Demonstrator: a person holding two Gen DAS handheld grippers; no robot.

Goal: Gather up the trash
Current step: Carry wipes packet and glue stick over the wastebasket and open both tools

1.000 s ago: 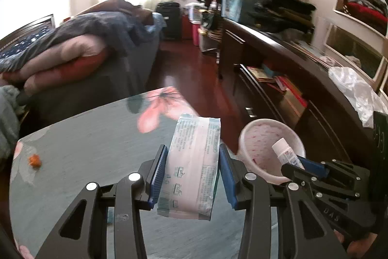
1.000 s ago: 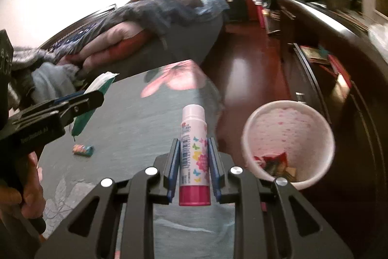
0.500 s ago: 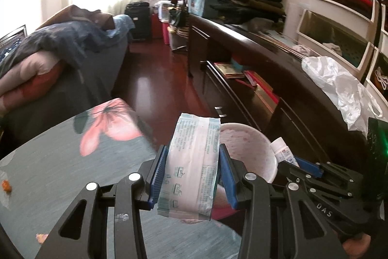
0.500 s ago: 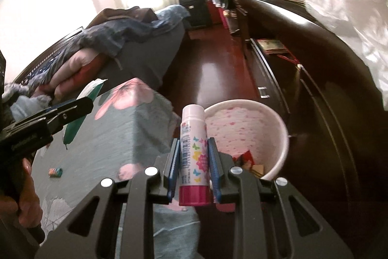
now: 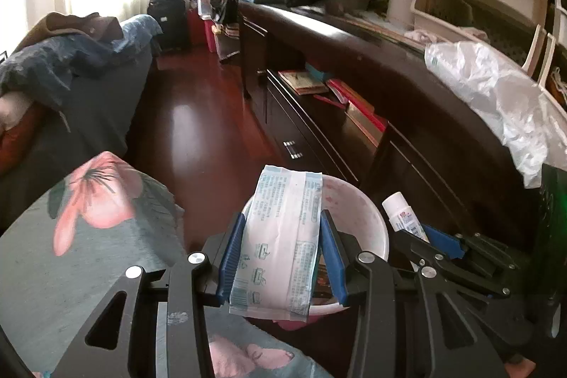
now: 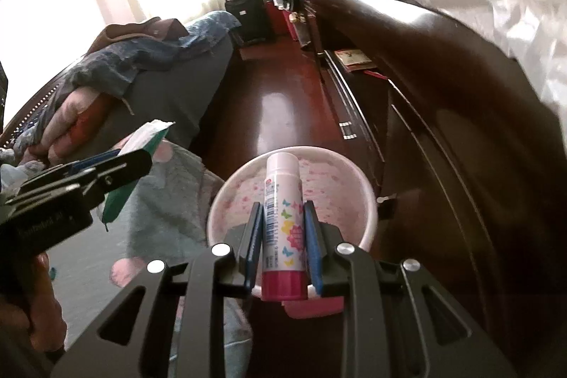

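My left gripper (image 5: pixel 280 236) is shut on a flat white and pale-blue printed packet (image 5: pixel 283 236), held over the near rim of a pink-speckled white trash bin (image 5: pixel 358 211) on the floor. My right gripper (image 6: pixel 281 225) is shut on a white glue stick with a pink base (image 6: pixel 283 225), directly above the same trash bin (image 6: pixel 336 186). In the left wrist view the right gripper (image 5: pixel 421 232) shows at the right with the glue stick (image 5: pixel 402 216). In the right wrist view the left gripper (image 6: pixel 117 158) shows at the left with the packet (image 6: pixel 141 140). Some wrappers lie in the bin's bottom.
A table under a grey cloth with pink flowers (image 5: pixel 71 236) sits left of the bin. A long dark wooden cabinet (image 5: pixel 407 116) runs along the right, a crumpled plastic bag (image 5: pixel 496 94) on top. A bed piled with bedding (image 5: pixel 53 66) stands left. Red wooden floor (image 5: pixel 191 130) lies between.
Both grippers have swung right from over the table toward the trash bin and dipped; the bin now lies right under them. Each keeps its grip.
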